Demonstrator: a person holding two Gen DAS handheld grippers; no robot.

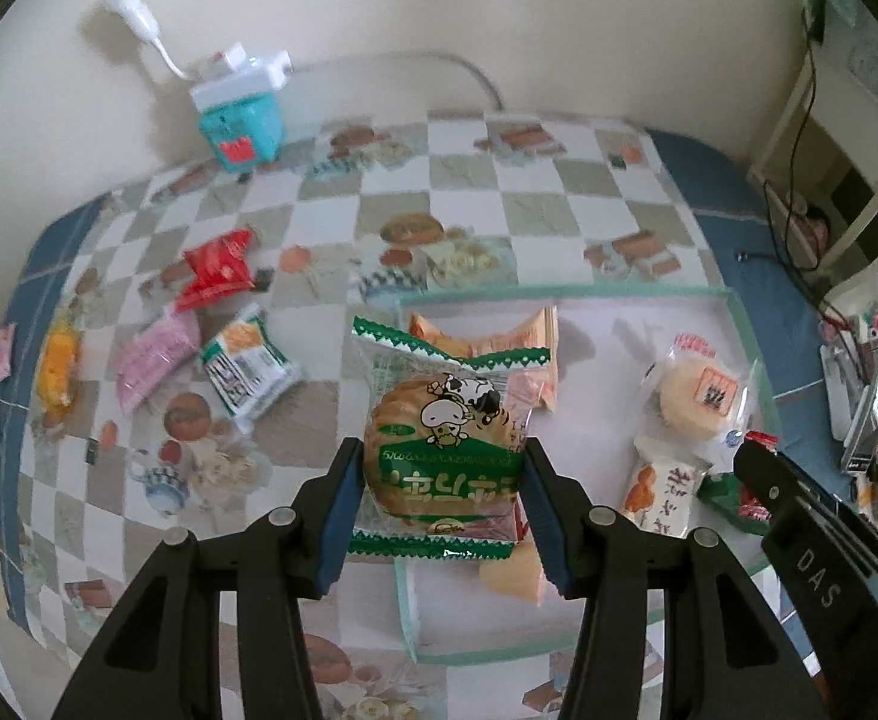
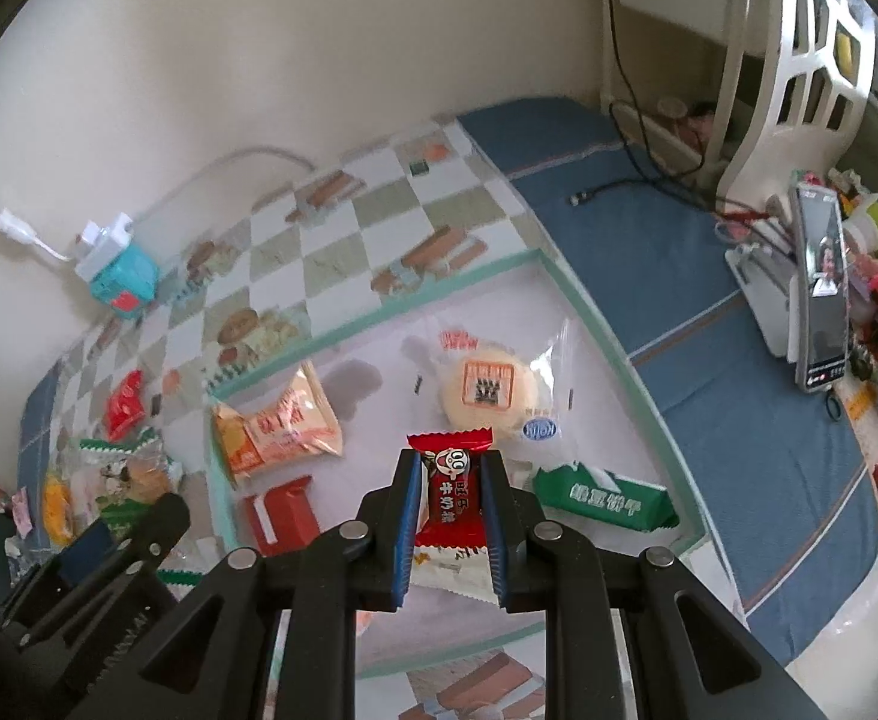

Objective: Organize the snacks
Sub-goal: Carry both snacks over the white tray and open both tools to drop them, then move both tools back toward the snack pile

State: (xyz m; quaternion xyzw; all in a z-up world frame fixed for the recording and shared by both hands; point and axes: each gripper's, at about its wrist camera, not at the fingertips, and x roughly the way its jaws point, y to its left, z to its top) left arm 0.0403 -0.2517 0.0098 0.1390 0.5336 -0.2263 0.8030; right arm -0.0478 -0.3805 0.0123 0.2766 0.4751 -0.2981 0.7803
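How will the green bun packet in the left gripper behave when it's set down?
The bun packet is probably light and squashy: the left gripper's fingers pinch its sides. Its glossy film looks slippery, so it may slide. It is flat, so unlikely to roll in the tray.

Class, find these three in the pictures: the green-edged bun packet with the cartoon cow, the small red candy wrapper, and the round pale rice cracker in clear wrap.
Green-edged bun packet with cartoon cow [image 1: 439,444]: left wrist view, printed front.
Small red candy wrapper [image 2: 448,492]: right wrist view, middle of wrapper.
Round pale rice cracker in clear wrap [image 2: 487,393]: right wrist view, orange label.
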